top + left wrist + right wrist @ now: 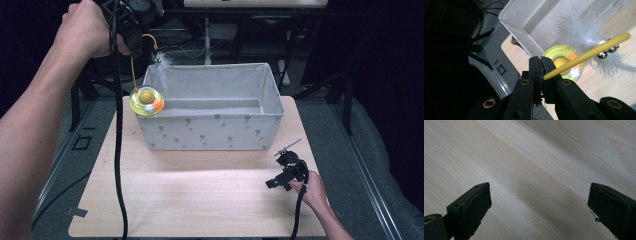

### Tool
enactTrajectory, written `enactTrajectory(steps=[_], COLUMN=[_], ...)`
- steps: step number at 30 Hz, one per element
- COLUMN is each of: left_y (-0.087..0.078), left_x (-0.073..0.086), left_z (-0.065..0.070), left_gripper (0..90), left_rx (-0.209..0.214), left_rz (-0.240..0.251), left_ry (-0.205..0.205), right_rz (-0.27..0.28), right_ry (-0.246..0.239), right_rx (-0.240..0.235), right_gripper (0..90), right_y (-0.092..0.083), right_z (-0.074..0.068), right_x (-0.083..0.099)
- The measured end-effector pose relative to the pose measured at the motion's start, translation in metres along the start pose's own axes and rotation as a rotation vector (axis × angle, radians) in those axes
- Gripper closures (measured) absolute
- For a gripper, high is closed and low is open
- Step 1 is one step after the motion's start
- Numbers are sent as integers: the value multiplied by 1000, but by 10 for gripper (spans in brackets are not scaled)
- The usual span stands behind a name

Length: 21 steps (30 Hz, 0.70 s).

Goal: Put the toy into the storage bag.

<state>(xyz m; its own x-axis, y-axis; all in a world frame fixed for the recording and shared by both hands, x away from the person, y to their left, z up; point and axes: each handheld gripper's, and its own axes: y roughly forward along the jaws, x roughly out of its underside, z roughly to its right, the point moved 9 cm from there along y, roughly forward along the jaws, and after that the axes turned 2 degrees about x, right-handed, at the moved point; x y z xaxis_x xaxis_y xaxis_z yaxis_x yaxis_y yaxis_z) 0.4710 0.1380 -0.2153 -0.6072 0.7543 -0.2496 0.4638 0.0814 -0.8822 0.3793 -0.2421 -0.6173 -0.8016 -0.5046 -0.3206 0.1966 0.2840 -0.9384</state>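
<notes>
Closest to us, our left forearm rises along the left edge of the high view, and the left hand-held gripper has its jaws clamped tight on the yellow wand of a cat toy. Below it the toy's yellow disc hangs in the air at the near left corner of the grey fabric bin, with the white feather and small bells beside the wand. Our right hand-held gripper rests low over the bare wooden tabletop, its jaws wide apart with nothing between them.
</notes>
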Motion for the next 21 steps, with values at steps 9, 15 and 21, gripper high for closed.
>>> enactTrajectory(steps=[9,15,21], left_y=[1,5,10], left_x=[-9,-12,-16], left_z=[-9,-16,-24], left_gripper=[876,876,876], left_rx=[-9,-7,-12], left_rz=[8,7,11], left_ry=[-24,-47,-68], right_rz=[-1,5,15], right_ry=[10,1,5], right_rx=[-12,-6,-3], right_gripper=[46,46,46], right_y=[0,0,-1], right_z=[-2,-1,0], right_x=[0,0,-1])
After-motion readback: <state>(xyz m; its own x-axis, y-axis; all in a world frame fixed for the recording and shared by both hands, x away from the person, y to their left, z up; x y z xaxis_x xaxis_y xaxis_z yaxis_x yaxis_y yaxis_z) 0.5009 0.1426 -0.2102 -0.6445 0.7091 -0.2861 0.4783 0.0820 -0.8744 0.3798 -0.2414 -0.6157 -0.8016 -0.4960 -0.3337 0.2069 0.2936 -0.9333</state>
